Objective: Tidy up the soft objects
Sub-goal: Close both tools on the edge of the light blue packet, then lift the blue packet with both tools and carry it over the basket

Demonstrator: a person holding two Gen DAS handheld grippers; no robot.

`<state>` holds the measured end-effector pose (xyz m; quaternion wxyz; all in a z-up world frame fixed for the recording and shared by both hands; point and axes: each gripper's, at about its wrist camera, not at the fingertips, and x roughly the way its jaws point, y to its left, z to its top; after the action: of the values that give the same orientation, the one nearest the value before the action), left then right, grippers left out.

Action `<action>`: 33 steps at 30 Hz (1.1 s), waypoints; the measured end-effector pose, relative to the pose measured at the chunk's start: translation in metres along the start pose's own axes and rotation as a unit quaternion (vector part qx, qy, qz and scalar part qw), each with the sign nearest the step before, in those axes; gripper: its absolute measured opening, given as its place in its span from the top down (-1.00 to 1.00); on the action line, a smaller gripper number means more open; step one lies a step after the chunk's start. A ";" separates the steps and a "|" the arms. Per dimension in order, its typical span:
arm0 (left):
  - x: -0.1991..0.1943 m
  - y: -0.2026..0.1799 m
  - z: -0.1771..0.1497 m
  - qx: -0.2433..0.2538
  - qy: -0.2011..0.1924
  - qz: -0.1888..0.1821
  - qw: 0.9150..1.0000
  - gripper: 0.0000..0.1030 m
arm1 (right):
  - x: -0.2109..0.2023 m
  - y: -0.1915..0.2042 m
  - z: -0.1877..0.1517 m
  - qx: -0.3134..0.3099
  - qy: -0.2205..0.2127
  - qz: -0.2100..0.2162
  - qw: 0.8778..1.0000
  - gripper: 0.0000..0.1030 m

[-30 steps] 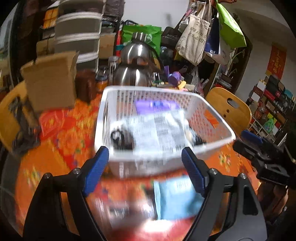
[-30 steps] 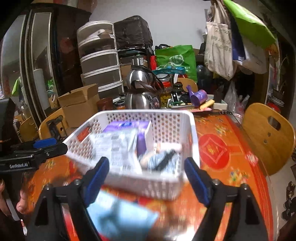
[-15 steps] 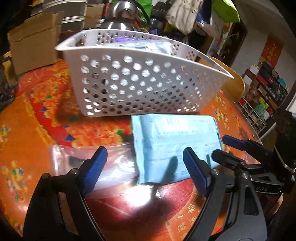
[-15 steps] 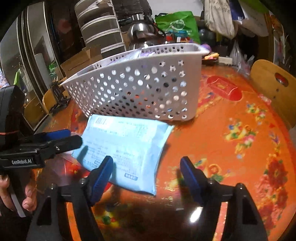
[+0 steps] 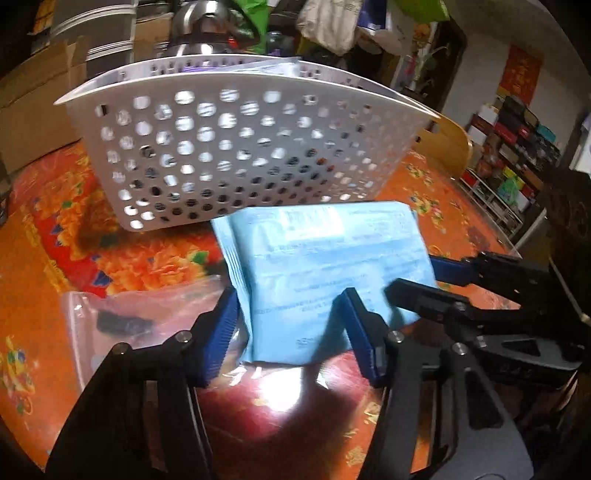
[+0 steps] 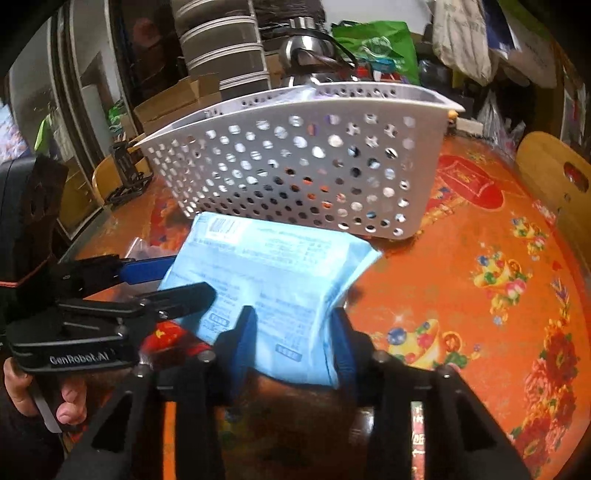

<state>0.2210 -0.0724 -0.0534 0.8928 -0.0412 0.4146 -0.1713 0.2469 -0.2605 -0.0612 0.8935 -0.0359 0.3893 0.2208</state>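
Note:
A light blue soft packet (image 5: pixel 325 266) lies on the orange table in front of the white perforated basket (image 5: pixel 236 147). My left gripper (image 5: pixel 291 336) has its blue fingers closed in on the packet's near left corner. My right gripper (image 6: pixel 291 339) grips the packet's (image 6: pixel 269 280) near right edge, which bunches up between its fingers. The basket (image 6: pixel 306 166) holds several packets, seen over its rim. A clear plastic bag (image 5: pixel 122 317) with something dark inside lies left of the blue packet.
Cardboard boxes (image 5: pixel 33 96) stand at the left, a steel kettle (image 5: pixel 207 26) behind the basket. A wooden chair back (image 6: pixel 554 184) stands at the table's right edge. Shelves and hanging bags crowd the back.
Both grippers have dropped low to the table and moved in on the blue packet. Their fingers have closed from wide open onto its near corners.

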 end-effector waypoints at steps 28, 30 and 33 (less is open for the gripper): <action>-0.079 -0.016 -0.009 0.026 -0.112 0.010 0.993 0.60 | -0.065 0.031 -0.006 -0.033 -0.101 -0.032 0.994 0.67; -0.092 -0.022 -0.013 0.032 -0.123 0.012 0.992 0.60 | -0.073 0.035 -0.006 -0.037 -0.109 -0.033 0.993 0.67; -0.111 -0.029 -0.013 0.038 -0.136 0.011 0.990 0.60 | -0.087 0.041 -0.004 -0.044 -0.120 -0.035 0.991 0.68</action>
<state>0.1373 -0.0609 0.0246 0.9438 -0.0259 0.2828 -0.1692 0.1747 -0.2568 0.0019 0.9385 -0.0623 0.2679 0.2086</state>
